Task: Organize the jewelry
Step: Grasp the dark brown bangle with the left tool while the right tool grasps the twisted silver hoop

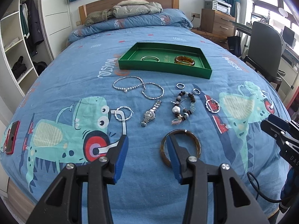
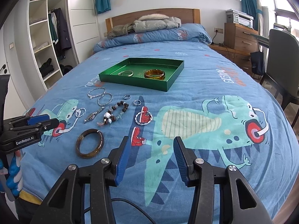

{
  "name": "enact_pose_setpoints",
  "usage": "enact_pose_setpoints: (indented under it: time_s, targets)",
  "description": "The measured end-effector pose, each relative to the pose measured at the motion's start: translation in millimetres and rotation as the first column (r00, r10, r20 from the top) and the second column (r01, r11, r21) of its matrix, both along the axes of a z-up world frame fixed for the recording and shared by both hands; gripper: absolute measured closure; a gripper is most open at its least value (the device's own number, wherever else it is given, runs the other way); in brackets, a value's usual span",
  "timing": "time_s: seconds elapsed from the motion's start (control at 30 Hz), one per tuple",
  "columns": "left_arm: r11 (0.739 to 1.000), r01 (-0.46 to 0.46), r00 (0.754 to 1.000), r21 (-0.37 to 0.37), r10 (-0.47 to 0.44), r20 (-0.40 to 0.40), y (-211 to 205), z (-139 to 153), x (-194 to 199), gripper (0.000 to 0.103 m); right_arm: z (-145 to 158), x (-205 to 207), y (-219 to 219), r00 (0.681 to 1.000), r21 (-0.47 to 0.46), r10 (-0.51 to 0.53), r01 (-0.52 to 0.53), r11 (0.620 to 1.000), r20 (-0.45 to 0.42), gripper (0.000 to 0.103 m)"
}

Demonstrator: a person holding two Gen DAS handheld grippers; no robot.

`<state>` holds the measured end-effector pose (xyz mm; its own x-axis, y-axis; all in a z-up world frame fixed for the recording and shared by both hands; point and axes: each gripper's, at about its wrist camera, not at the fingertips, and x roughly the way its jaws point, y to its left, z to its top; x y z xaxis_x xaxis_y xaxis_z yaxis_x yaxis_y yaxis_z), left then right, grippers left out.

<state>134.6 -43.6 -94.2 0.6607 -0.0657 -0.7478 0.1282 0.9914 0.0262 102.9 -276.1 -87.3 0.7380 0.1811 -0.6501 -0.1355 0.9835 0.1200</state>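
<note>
Spread wide, the left gripper (image 1: 147,141) hid part of a brown bangle (image 1: 194,140) on the bedspread (image 1: 186,196); the right gripper (image 2: 151,141) gaped empty; two bangles lay in the green tray (image 2: 130,81); two rings (image 1: 180,85) sat nearby.

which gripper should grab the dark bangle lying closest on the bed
Left. The left hand-held gripper is open with the dark bangle right at its fingertips; the right hand-held gripper points at bare blanket beside it.

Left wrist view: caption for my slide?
Open left claw over a brown bangle on the bed; green tray beyond holds two bangles.
</note>
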Motion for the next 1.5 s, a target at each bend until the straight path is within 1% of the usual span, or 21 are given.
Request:
enact_pose_setpoints:
  time_s: [0.23,0.37,0.5,0.63,0.7,0.83,1.0,1.07,1.13,1.23,1.3,1.37,1.4,1.5]
  targets:
    - [0.997,0.048,0.997,-0.053,-0.051,-0.056,-4.7,-21.8,15.5,0.062,-9.8,17.3,2.2,1.000,0.000,0.011,-0.011,1.000,-0.022,0.058]
    - [0.993,0.071,0.992,-0.094,-0.081,-0.101,-6.0,-36.7,24.9,0.062,-17.2,31.3,4.2,0.999,-0.002,0.019,-0.019,1.000,-0.036,0.061]
    - [0.989,0.091,0.985,-0.118,-0.107,-0.136,-9.0,-51.2,33.5,0.063,-25.6,49.8,6.8,0.998,0.011,0.036,-0.035,0.999,-0.056,0.065]
    - [0.988,0.097,0.982,-0.117,-0.115,-0.153,-12.2,-64.4,41.3,0.063,-30.7,73.7,13.0,0.996,0.017,0.061,-0.060,0.998,-0.062,0.070]
    - [0.989,0.096,0.981,-0.109,-0.113,-0.157,-13.0,-70.6,45.3,0.069,-33.2,86.9,16.6,0.995,0.012,0.069,-0.069,0.998,-0.065,0.073]
    - [0.991,0.090,0.985,-0.095,-0.103,-0.138,-11.4,-76.6,51.9,0.076,-41.6,111.2,21.4,0.993,0.019,0.082,-0.080,0.997,-0.087,0.077]
    - [0.993,0.059,0.991,-0.102,-0.070,-0.111,-5.5,-79.5,60.5,0.086,-57.6,129.1,29.0,0.987,0.005,0.097,-0.097,0.995,-0.132,0.078]
    - [0.994,0.053,0.993,-0.092,-0.062,-0.098,-5.6,-80.5,62.5,0.088,-64.0,133.0,32.9,0.983,-0.006,0.104,-0.106,0.994,-0.149,0.078]
    - [0.996,0.051,0.995,-0.074,-0.057,-0.083,-7.5,-81.1,63.5,0.089,-72.1,136.7,38.4,0.980,-0.036,0.108,-0.116,0.993,-0.170,0.078]
    - [0.997,0.056,0.996,-0.049,-0.059,-0.064,-10.7,-80.8,62.6,0.091,-76.0,139.7,42.0,0.979,-0.067,0.115,-0.128,0.990,-0.169,0.078]
    - [0.998,0.059,0.997,-0.037,-0.061,-0.051,-12.3,-79.1,60.9,0.093,-76.8,141.0,42.4,0.979,-0.074,0.116,-0.130,0.989,-0.170,0.080]
    - [0.998,0.057,0.998,-0.025,-0.058,-0.036,-13.4,-76.2,58.1,0.094,-75.8,140.4,41.8,0.982,-0.097,0.102,-0.118,0.988,-0.161,0.096]
    - [0.999,0.052,0.998,-0.012,-0.053,-0.023,-13.6,-74.1,56.0,0.094,-75.2,140.0,40.2,0.984,-0.102,0.090,-0.107,0.989,-0.157,0.099]
    - [0.999,0.044,0.999,0.008,-0.044,0.005,-12.4,-67.0,49.8,0.094,-71.4,136.9,35.8,0.986,-0.094,0.073,-0.087,0.992,-0.148,0.099]
